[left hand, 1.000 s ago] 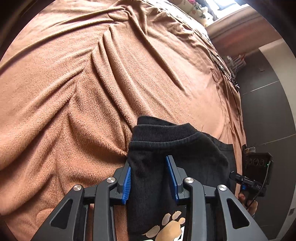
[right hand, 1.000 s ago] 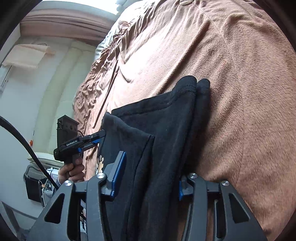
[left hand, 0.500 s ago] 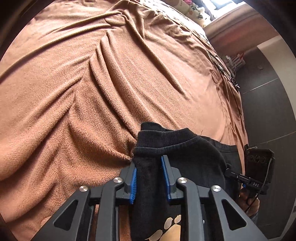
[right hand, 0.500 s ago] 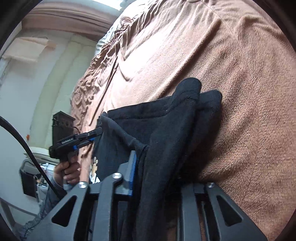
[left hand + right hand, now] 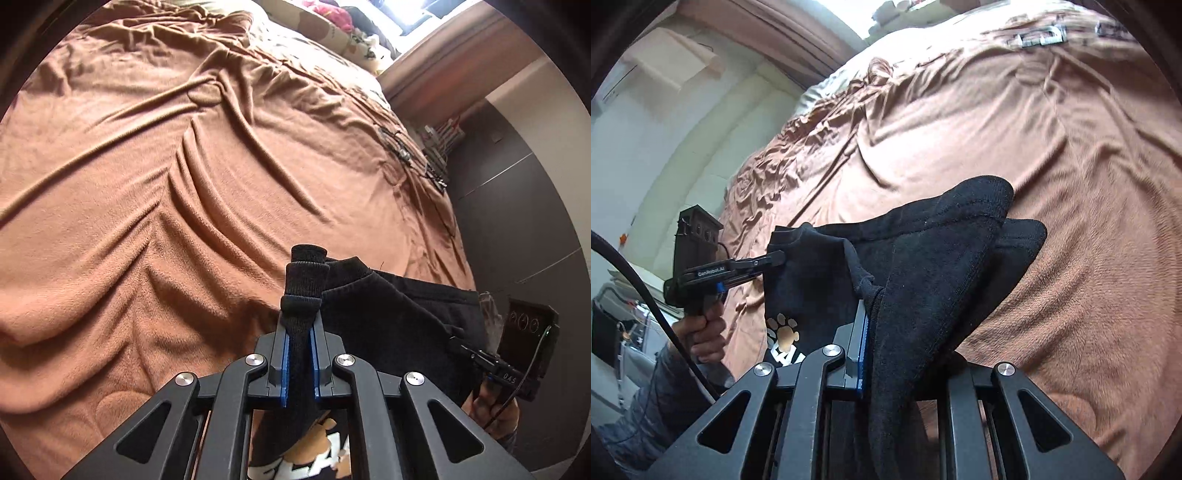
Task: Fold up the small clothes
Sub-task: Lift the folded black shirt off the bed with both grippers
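A small black garment [image 5: 388, 314] with a paw print [image 5: 783, 328] hangs lifted off the brown blanket [image 5: 147, 184] between both grippers. My left gripper [image 5: 300, 332] is closing, and its blue pads pinch a bunched ribbed edge of the cloth. In the right wrist view the same gripper [image 5: 772, 258] grips the garment's far corner. My right gripper [image 5: 886, 332] is shut on a thick fold of the garment [image 5: 942, 258], which drapes over and hides its right finger. The left wrist view has it [image 5: 465, 349] at the far right, on the cloth's other end.
The brown blanket [image 5: 1071, 184] covers a wide, wrinkled bed. Patterned bedding [image 5: 332, 33] lies at the far end and thin cables [image 5: 406, 151] near the right edge. Dark floor [image 5: 517, 221] runs beside the bed. A person's hand [image 5: 701, 332] holds the left gripper's handle.
Both grippers closed onto the black garment, which lay flat between open jaws before. Both then rose, lifting and bunching the cloth off the blanket.
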Available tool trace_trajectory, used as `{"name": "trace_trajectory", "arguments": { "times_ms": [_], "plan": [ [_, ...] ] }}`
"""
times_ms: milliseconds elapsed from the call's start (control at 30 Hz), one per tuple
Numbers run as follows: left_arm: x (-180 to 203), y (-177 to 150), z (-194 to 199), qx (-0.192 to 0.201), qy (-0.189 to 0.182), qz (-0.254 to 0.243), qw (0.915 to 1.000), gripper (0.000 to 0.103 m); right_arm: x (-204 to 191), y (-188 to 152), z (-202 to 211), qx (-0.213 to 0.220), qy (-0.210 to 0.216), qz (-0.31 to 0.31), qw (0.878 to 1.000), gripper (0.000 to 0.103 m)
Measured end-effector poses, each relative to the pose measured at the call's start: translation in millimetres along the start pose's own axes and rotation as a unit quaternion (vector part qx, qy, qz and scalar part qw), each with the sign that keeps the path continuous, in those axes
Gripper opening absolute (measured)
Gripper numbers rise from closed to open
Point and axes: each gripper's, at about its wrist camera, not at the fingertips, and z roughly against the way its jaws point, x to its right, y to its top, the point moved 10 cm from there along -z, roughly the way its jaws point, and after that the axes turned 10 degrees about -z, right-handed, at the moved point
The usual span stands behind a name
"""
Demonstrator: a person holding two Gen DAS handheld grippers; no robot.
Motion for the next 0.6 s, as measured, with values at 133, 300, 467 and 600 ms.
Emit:
{"name": "trace_trajectory", "arguments": {
  "times_ms": [133,300,467,600],
  "plan": [
    [13.6,0.4,22.9,0.017,-0.007,-0.007,0.9998,0.009,-16.1,-6.9,14.9,0.021,-0.011,0.010,1.000,0.011],
    [36.0,1.8,53.5,0.042,-0.014,-0.019,0.9988,0.009,-37.6,-24.3,48.5,0.056,-0.024,0.025,0.998,0.011],
    [60.8,2.9,88.6,0.067,-0.029,-0.032,0.9968,0.009,-57.8,-41.9,91.5,0.080,-0.039,0.055,0.995,0.011],
    [83.1,2.1,116.5,0.088,-0.038,-0.046,0.9944,0.008,-77.4,-59.4,128.8,0.101,-0.045,0.073,0.991,0.011]
  ]
}}
